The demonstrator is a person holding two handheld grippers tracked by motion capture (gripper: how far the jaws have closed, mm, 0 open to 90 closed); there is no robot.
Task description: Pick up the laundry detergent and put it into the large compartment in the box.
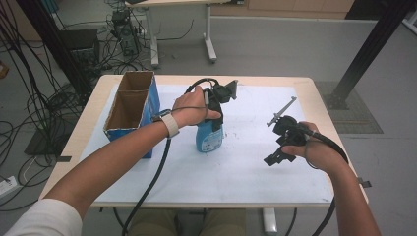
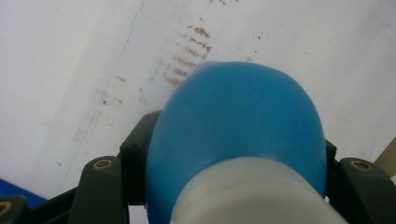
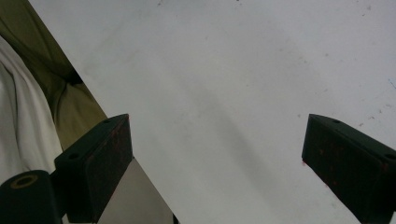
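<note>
My left claw [image 1: 212,115] is clamped on the blue bottle [image 1: 209,135] standing mid-tabletop [image 1: 255,162], right claw [image 1: 276,152] gaping empty; next probably lift toward the cardboard box [image 1: 132,105] at left.

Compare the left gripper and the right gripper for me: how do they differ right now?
The left gripper is shut on the blue bottle; the right gripper is open with nothing between its fingers. The left stands at the table's middle, by the cardboard box; the right is off to the side. Both are hand-held.
</note>
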